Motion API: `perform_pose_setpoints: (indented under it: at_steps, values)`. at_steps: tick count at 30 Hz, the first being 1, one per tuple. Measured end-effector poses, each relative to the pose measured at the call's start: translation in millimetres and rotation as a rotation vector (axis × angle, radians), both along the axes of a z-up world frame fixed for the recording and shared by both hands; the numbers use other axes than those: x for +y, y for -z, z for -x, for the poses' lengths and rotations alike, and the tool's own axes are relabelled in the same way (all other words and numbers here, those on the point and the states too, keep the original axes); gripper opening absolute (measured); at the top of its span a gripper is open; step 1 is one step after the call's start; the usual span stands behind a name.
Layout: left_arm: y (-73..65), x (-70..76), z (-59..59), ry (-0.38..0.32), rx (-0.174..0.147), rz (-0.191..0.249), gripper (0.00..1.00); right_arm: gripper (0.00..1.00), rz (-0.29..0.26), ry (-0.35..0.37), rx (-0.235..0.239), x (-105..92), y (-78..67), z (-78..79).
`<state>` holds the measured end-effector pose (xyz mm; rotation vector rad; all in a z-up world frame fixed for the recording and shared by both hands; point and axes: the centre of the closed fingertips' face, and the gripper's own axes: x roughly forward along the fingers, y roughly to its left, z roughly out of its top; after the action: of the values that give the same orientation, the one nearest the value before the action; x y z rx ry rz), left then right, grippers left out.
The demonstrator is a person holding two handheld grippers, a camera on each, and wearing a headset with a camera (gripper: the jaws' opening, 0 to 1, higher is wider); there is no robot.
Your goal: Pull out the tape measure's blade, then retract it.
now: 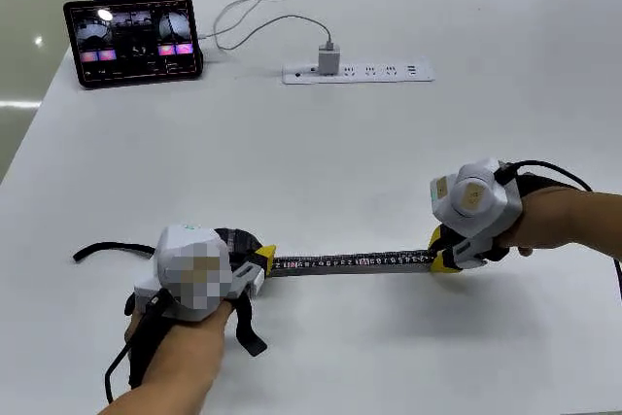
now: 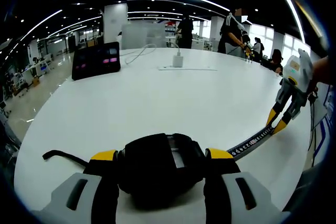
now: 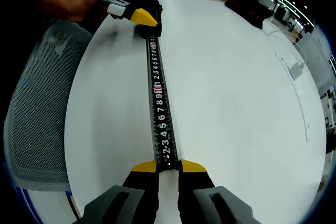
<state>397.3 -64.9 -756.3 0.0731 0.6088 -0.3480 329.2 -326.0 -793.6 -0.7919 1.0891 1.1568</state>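
Observation:
A black tape measure case (image 2: 160,169) sits between the yellow-tipped jaws of my left gripper (image 2: 161,156), which is shut on it; in the head view the case (image 1: 239,243) lies at the lower left of the white table (image 1: 321,162). Its dark blade (image 1: 352,261) runs right across the table to my right gripper (image 1: 442,261). In the right gripper view the blade (image 3: 159,106) stretches away from my right gripper (image 3: 168,167), whose jaws are shut on the blade's end. A black wrist strap (image 1: 107,250) trails left from the case.
A tablet (image 1: 134,39) with a lit screen stands at the far left of the table. A white power strip (image 1: 358,72) with a charger and cable lies at the back middle. A mesh chair (image 3: 39,114) stands beside the table. People stand far behind the table (image 2: 233,32).

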Motion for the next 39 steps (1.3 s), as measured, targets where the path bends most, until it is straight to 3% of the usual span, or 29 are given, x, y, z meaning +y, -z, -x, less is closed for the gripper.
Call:
perform_pose_setpoints:
  at_steps: [32,39]
  values:
    - [1.8,0.6,1.4,0.003,0.023,-0.009,0.61,0.10,0.011,0.051,0.021,11.2,0.8,-2.2]
    - [2.1,0.5,1.2,0.004,0.024,-0.011,0.61,0.10,0.031,0.021,0.008,12.0,1.2,-2.4]
